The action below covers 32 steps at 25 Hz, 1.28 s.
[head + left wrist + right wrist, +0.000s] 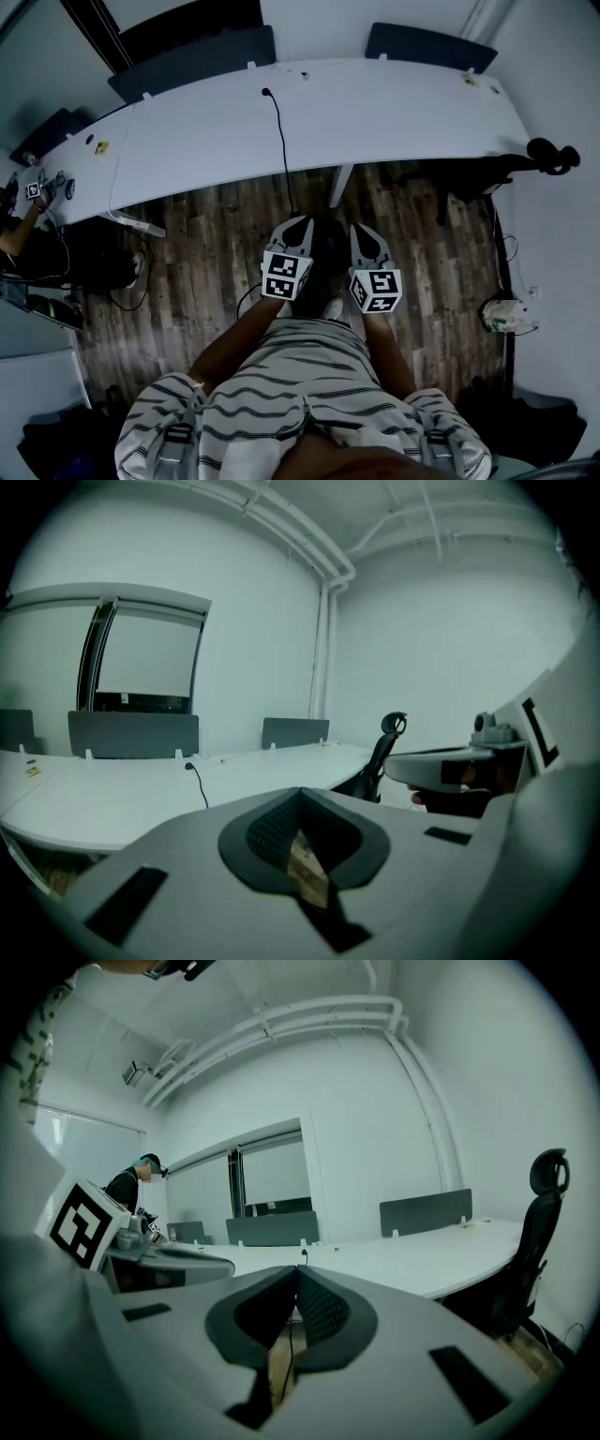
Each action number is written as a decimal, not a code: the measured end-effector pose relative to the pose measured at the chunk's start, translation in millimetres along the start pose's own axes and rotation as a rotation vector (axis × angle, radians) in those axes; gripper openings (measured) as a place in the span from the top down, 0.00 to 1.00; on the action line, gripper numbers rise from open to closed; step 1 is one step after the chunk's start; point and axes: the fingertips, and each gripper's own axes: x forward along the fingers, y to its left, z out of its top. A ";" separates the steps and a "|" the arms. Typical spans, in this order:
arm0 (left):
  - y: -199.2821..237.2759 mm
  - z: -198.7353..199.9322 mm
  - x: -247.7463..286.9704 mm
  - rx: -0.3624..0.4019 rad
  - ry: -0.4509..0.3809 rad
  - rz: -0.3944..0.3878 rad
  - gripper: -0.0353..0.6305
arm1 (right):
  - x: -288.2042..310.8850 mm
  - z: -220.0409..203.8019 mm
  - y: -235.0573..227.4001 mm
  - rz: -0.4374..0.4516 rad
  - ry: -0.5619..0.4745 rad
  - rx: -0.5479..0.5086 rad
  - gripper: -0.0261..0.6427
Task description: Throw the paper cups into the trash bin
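Observation:
No paper cup and no trash bin shows in any view. I hold both grippers close in front of my body, over the wooden floor [216, 272]. My left gripper [298, 225] points toward the long white desk [375, 112]; its jaws meet at the tips and nothing is between them. My right gripper [364, 232] sits beside it, a little to the right, also shut and empty. In the left gripper view the left gripper [300, 794] shows dark pads closed together. The right gripper view shows the right gripper [295, 1274] the same way.
A black cable [279, 131] runs across the desk and down to the floor. A black office chair [544, 155] stands at the desk's right end. Another person [19, 216] is at the far left. A white device [506, 316] lies on the floor at the right.

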 end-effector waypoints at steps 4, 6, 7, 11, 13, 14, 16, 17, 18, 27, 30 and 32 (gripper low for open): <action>0.9 16.8 -15.0 -0.010 -0.063 0.019 0.91 | -3.0 7.7 6.8 0.016 -0.024 0.000 0.95; 3.3 23.2 -19.4 -0.005 -0.096 0.032 0.91 | -1.6 12.6 11.1 0.027 -0.042 -0.006 0.95; 4.5 25.4 -20.6 -0.003 -0.107 0.037 0.91 | -0.5 15.1 13.5 0.035 -0.052 -0.012 0.94; 3.3 27.0 -24.7 -0.003 -0.119 0.046 0.91 | -1.4 18.1 20.3 0.059 -0.074 -0.024 0.95; 2.6 28.8 -24.9 -0.003 -0.128 0.050 0.91 | -1.1 18.2 20.9 0.066 -0.075 -0.030 0.95; 2.4 29.9 -24.4 -0.001 -0.133 0.051 0.91 | -0.5 18.5 20.4 0.068 -0.076 -0.032 0.95; 2.5 30.3 -23.5 0.005 -0.138 0.051 0.91 | 0.7 18.6 18.4 0.070 -0.081 -0.023 0.95; 2.8 29.4 -23.5 0.009 -0.139 0.052 0.91 | 1.0 18.4 17.2 0.071 -0.084 -0.016 0.95; 3.6 28.2 -23.8 0.012 -0.141 0.053 0.91 | 1.1 17.9 16.4 0.072 -0.087 -0.009 0.95; 5.4 19.5 -26.5 -0.019 -0.154 0.065 0.91 | -2.3 8.2 9.8 0.068 -0.081 0.006 0.95; 0.5 19.2 -23.9 -0.009 -0.156 0.054 0.91 | -3.5 7.5 6.2 0.063 -0.085 0.013 0.95; -1.1 20.6 -24.4 -0.004 -0.162 0.049 0.91 | -3.5 7.9 5.9 0.060 -0.086 0.014 0.95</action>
